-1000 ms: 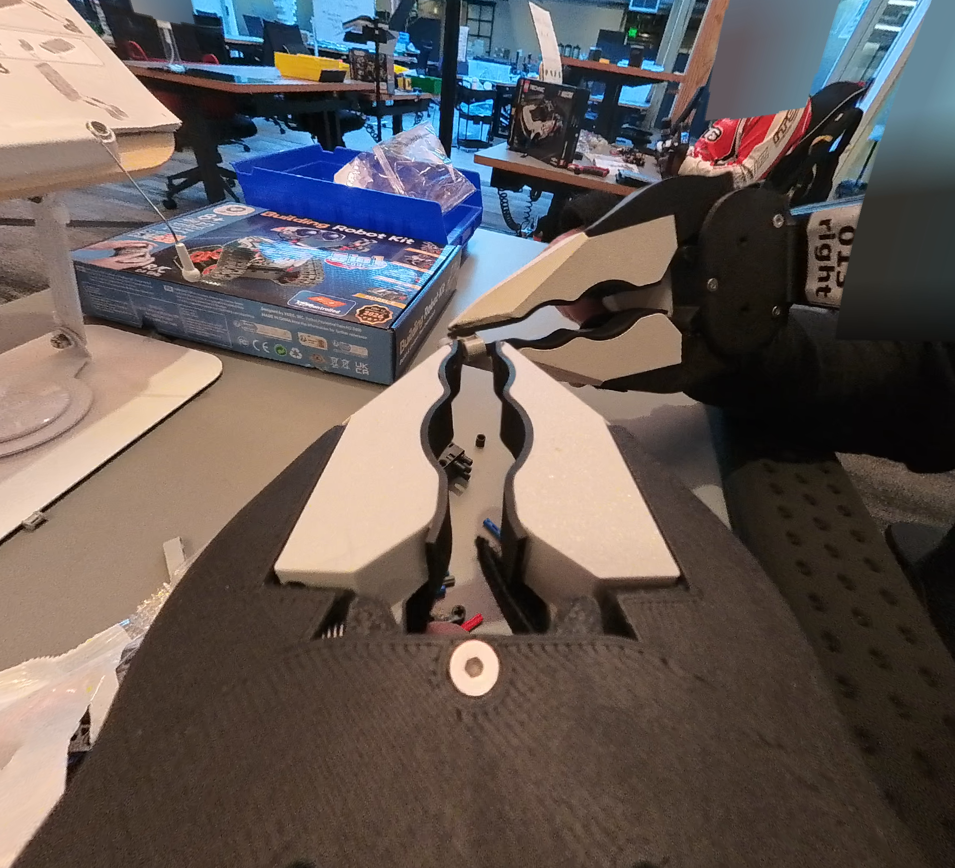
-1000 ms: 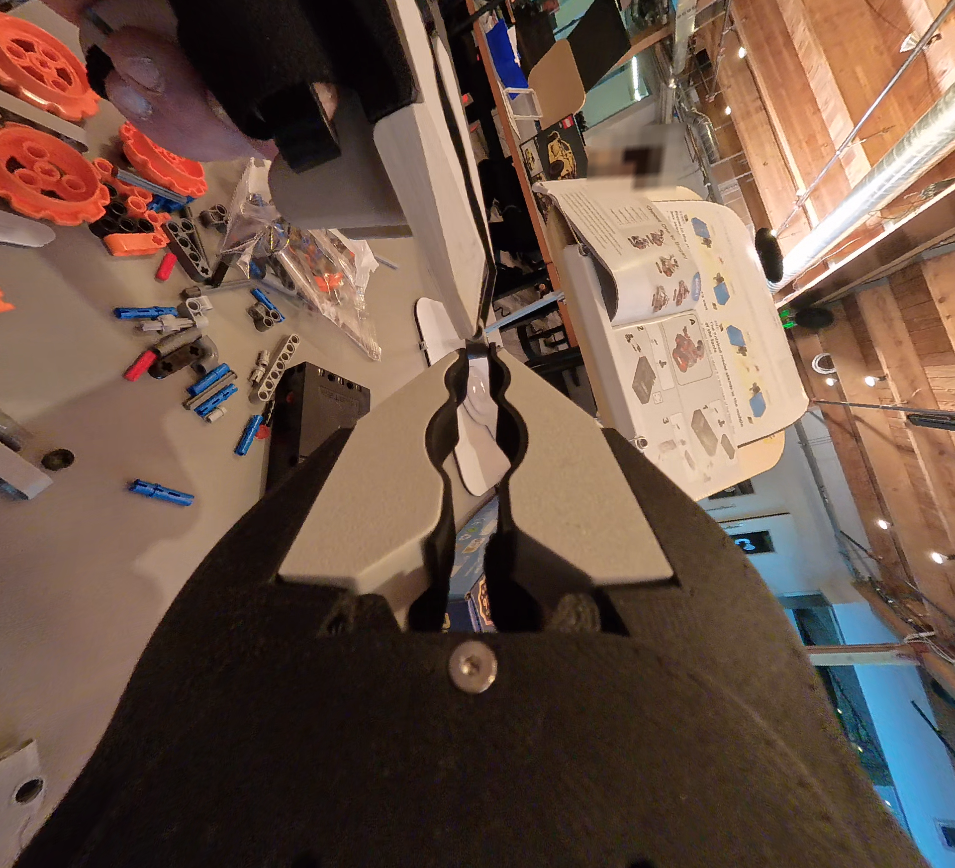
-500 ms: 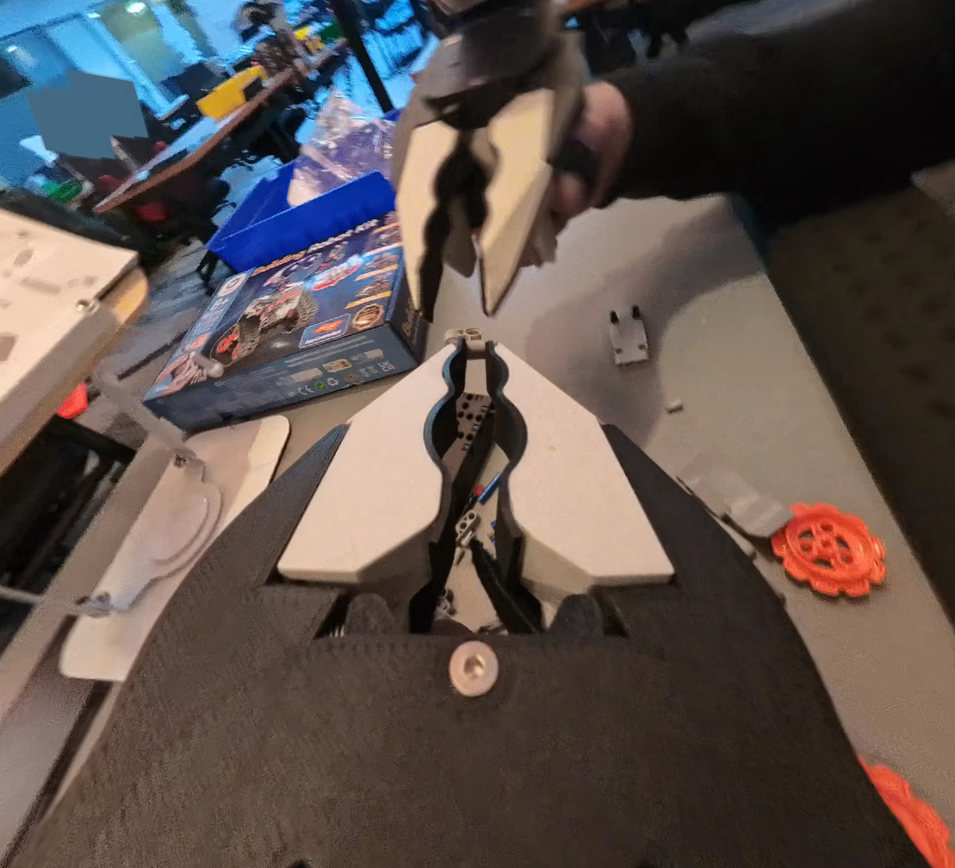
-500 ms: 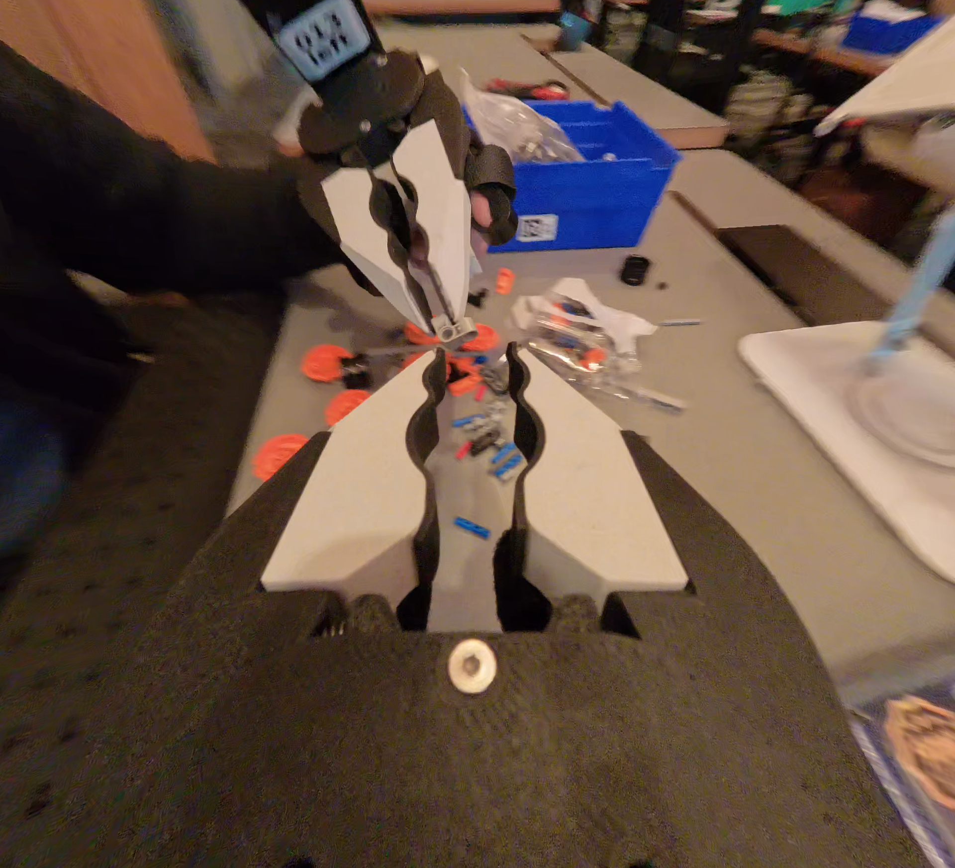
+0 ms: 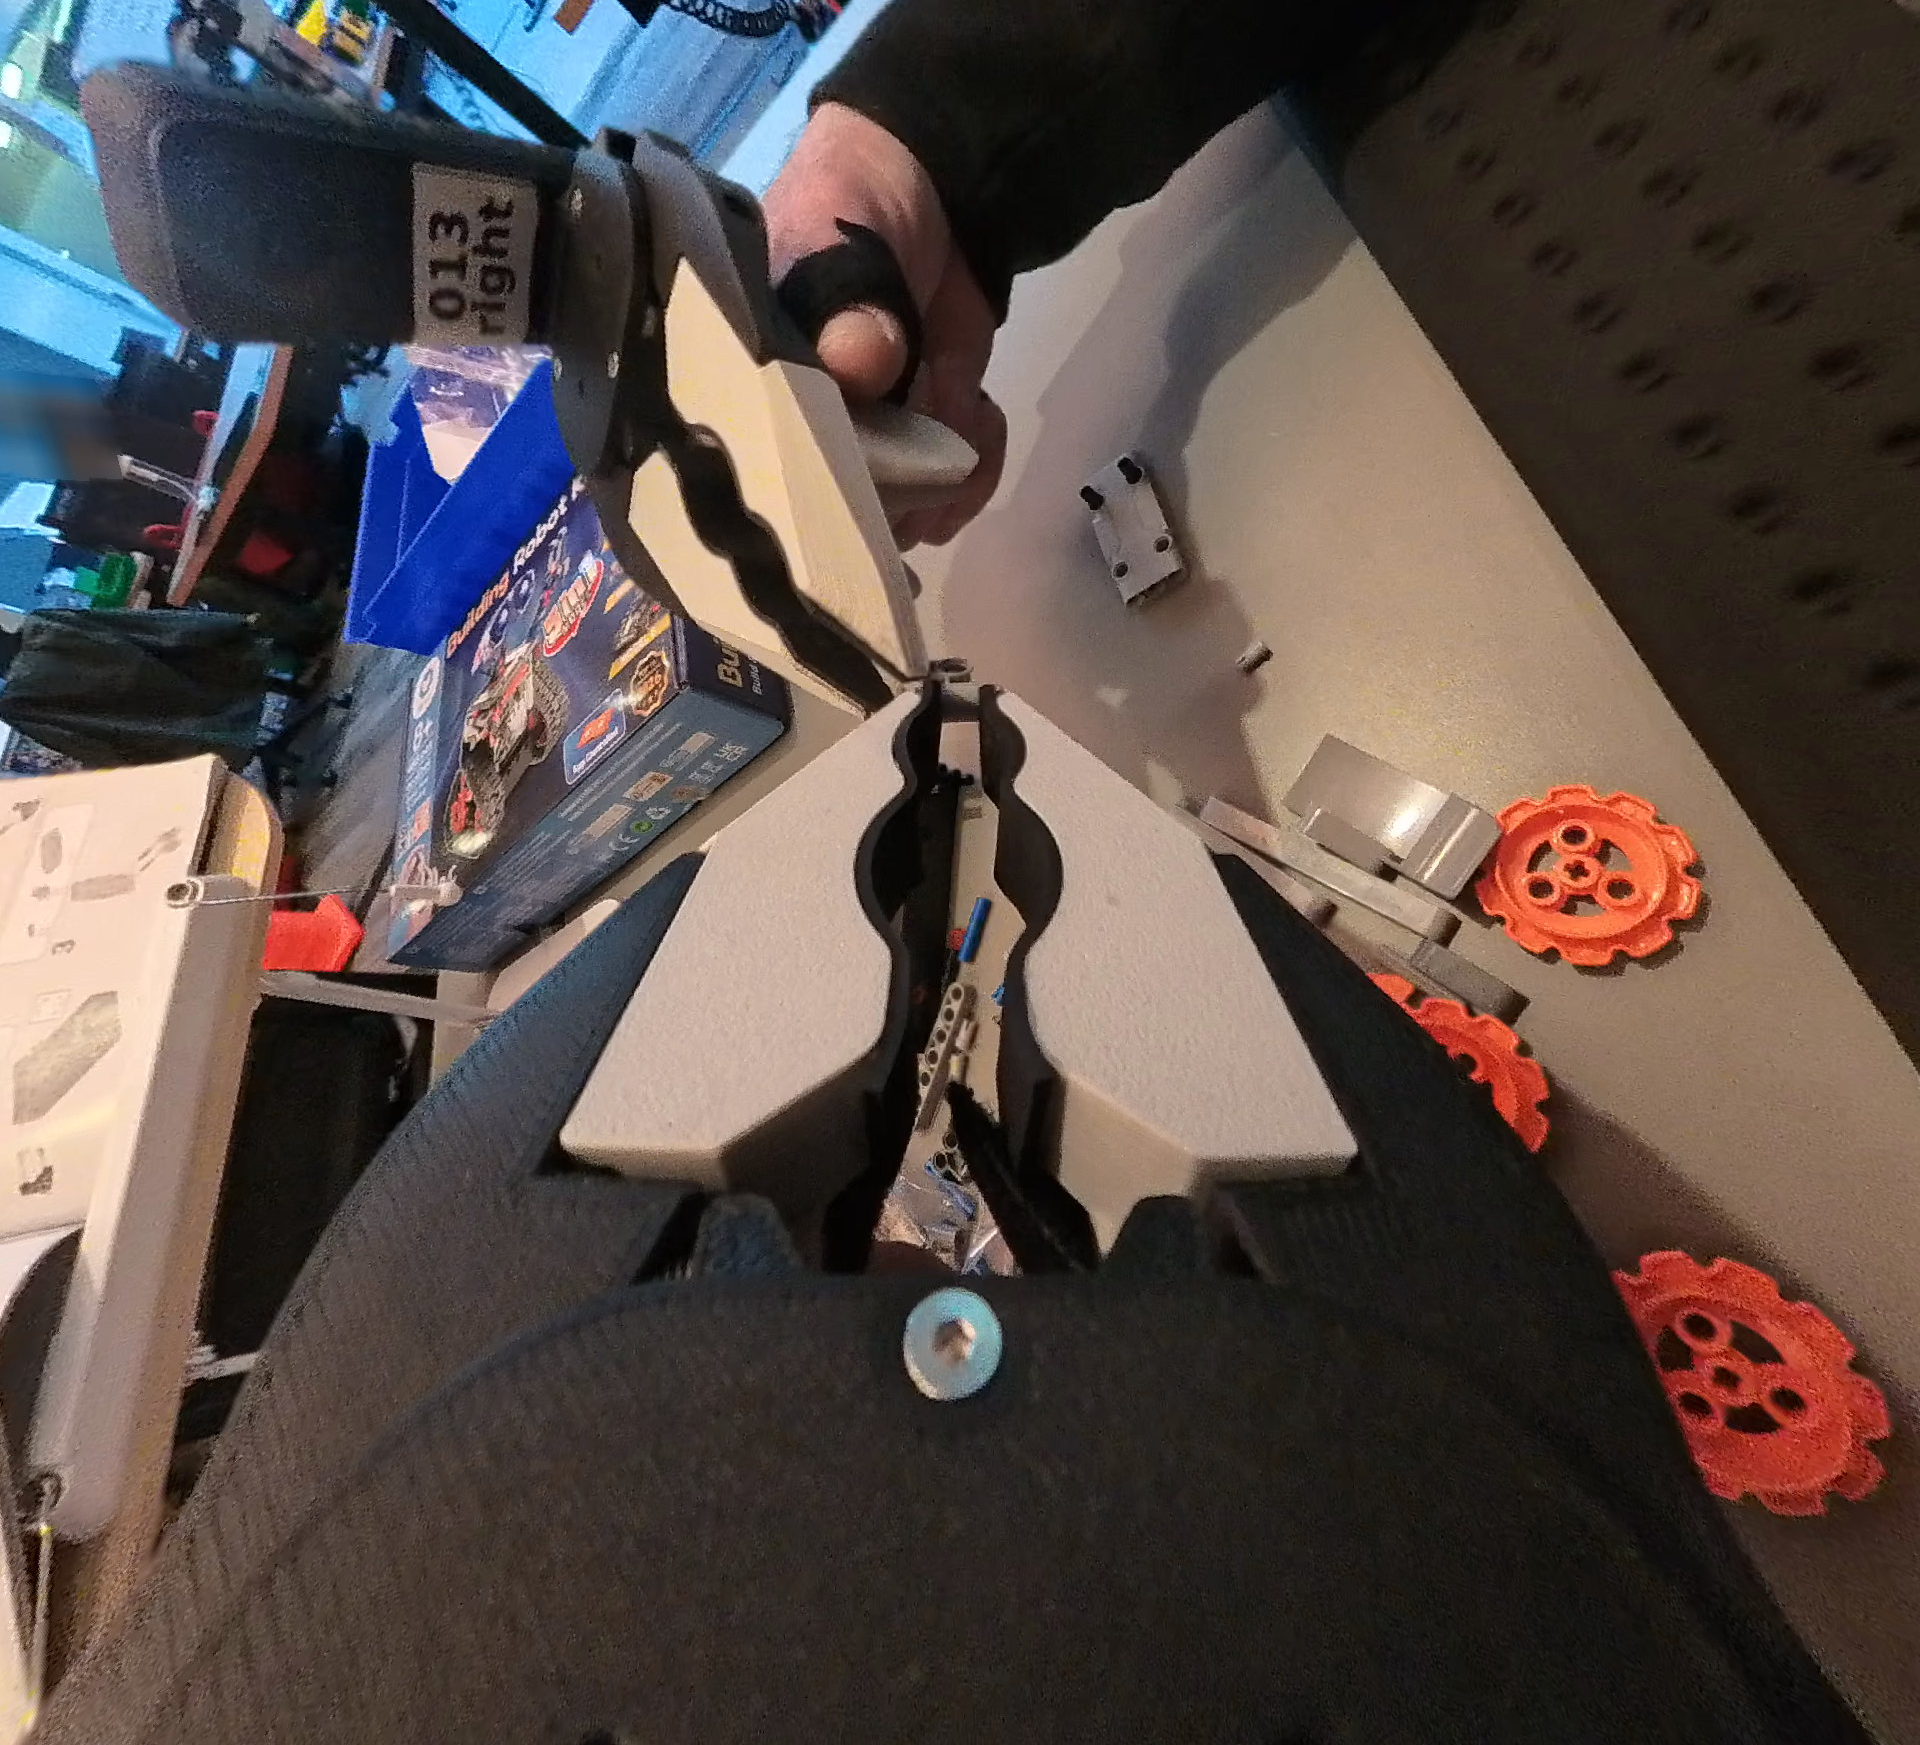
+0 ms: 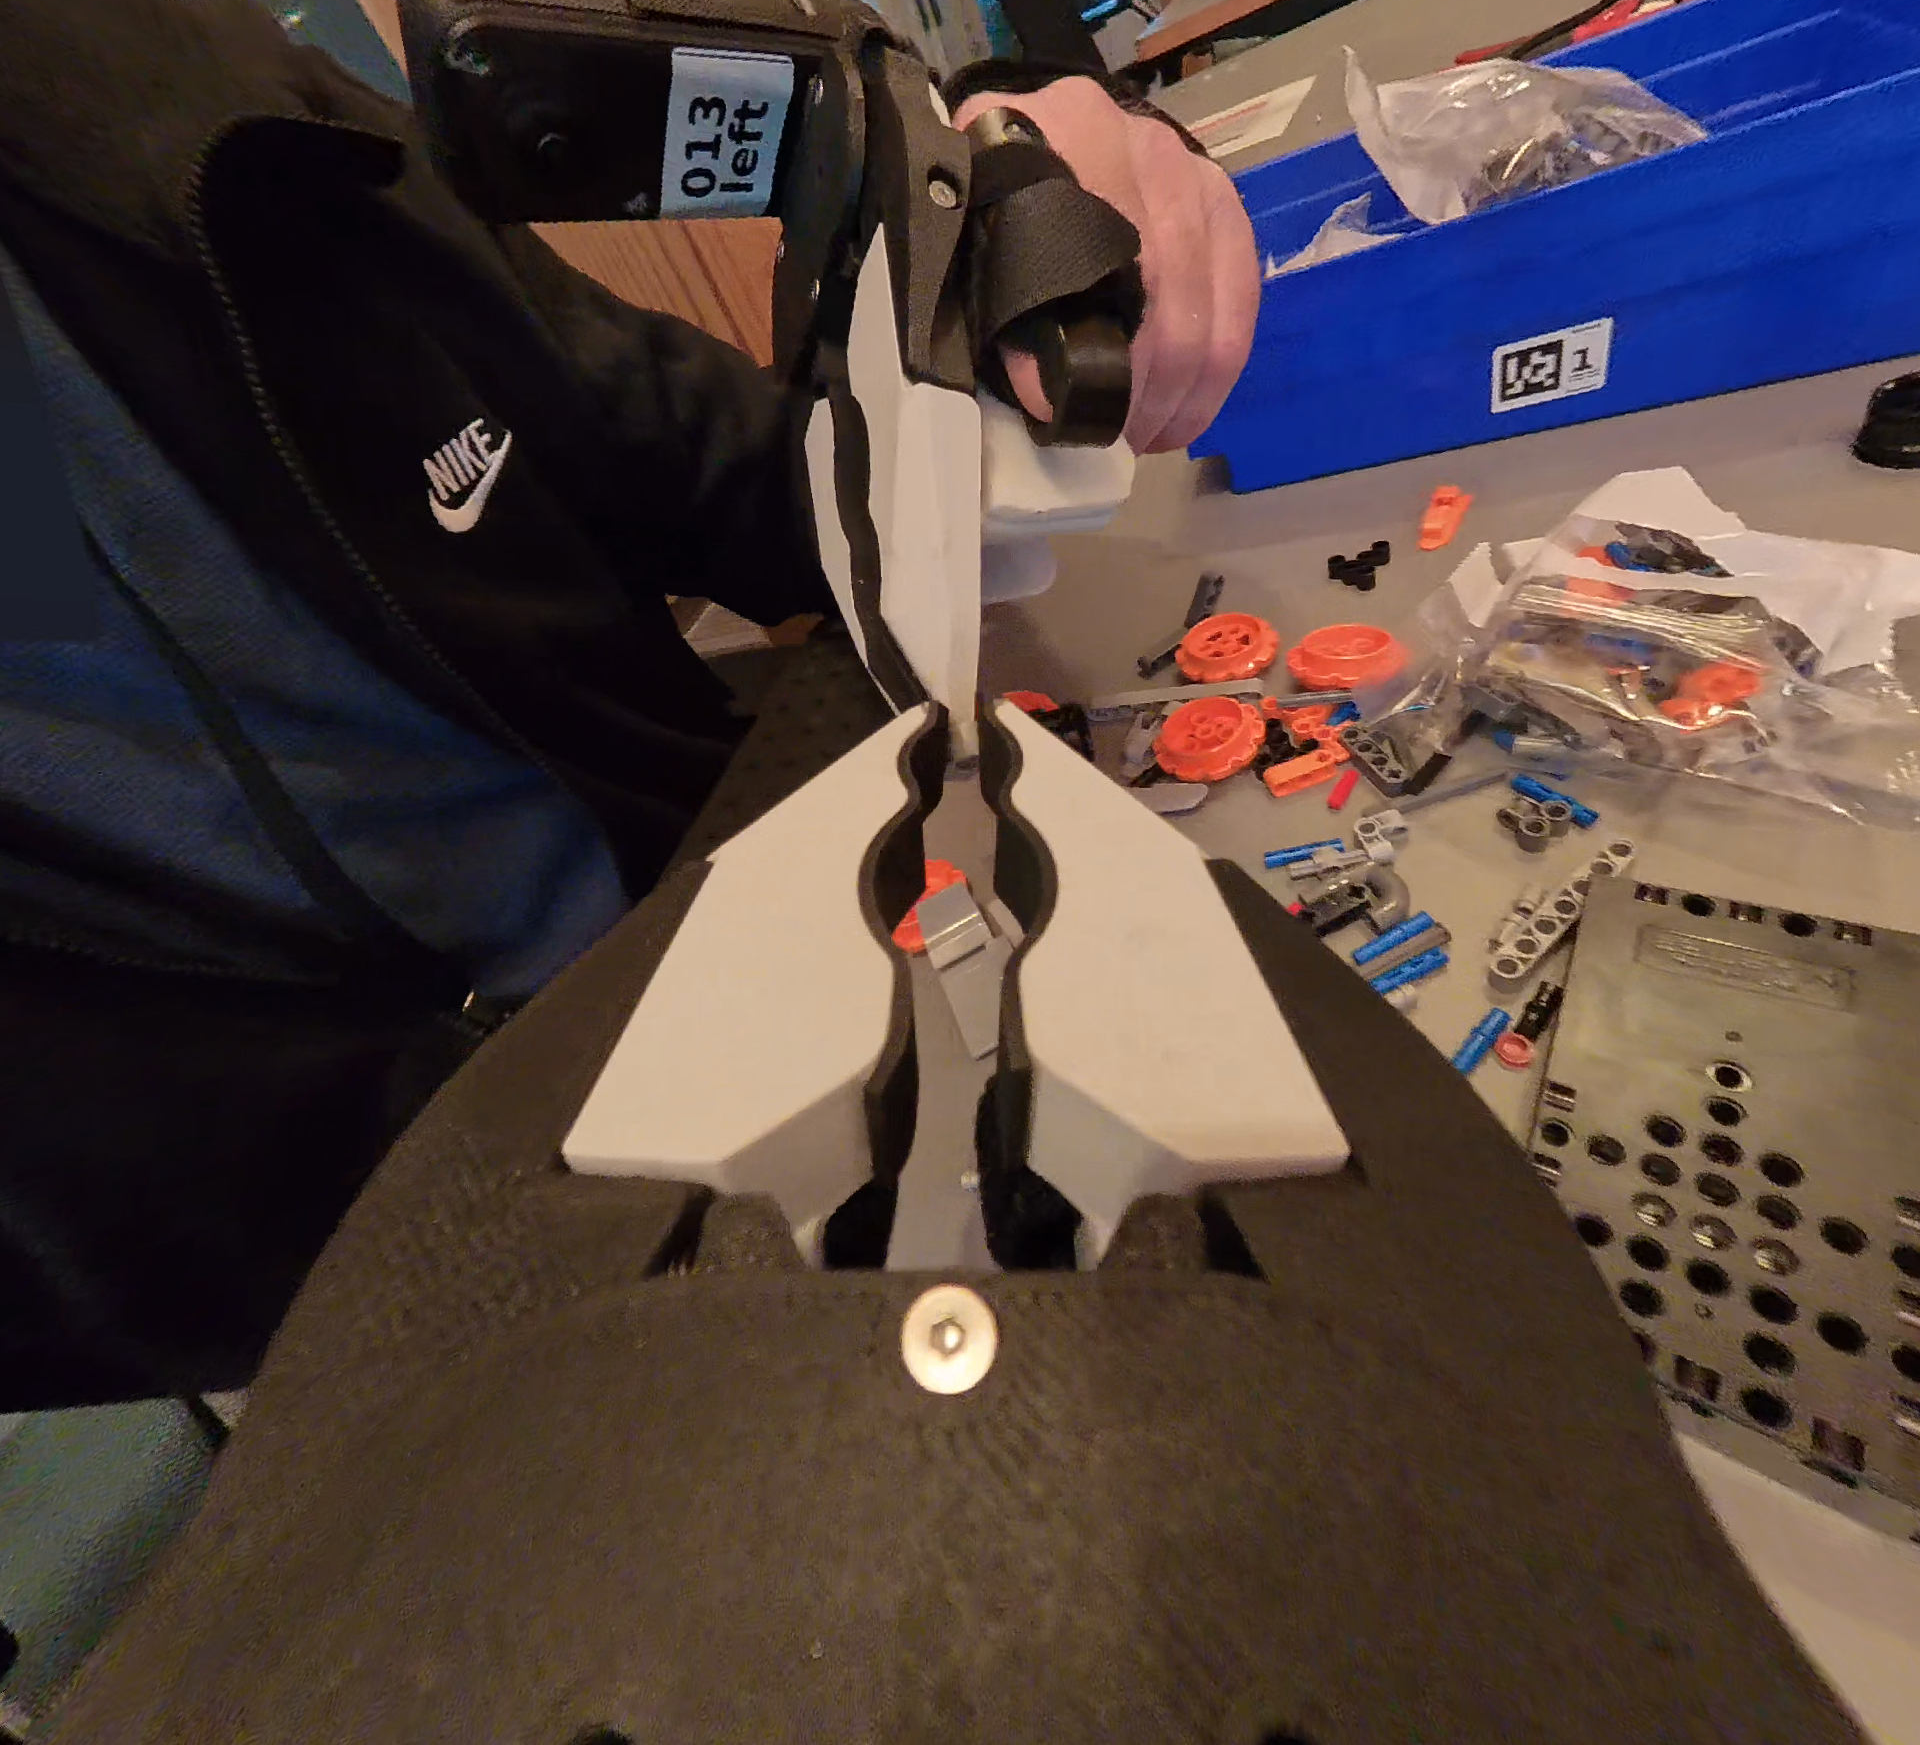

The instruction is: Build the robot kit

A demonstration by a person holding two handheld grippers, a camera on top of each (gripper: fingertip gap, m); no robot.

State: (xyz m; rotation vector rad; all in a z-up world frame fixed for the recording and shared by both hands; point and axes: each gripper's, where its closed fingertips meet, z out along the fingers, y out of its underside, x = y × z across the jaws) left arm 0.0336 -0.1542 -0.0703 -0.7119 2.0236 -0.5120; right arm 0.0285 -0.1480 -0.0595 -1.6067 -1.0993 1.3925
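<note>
Orange gears (image 5: 1587, 874) beside left gripper (image 5: 951, 693).

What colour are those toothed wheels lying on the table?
Orange. The toothed wheels show best in the left wrist view, lying flat on the grey table.

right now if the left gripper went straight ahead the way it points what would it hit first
Most likely the right gripper: its fingertips sit right at the tips of the left gripper, around a small grey piece. Whether they already touch is unclear. The grey table lies beyond.
</note>
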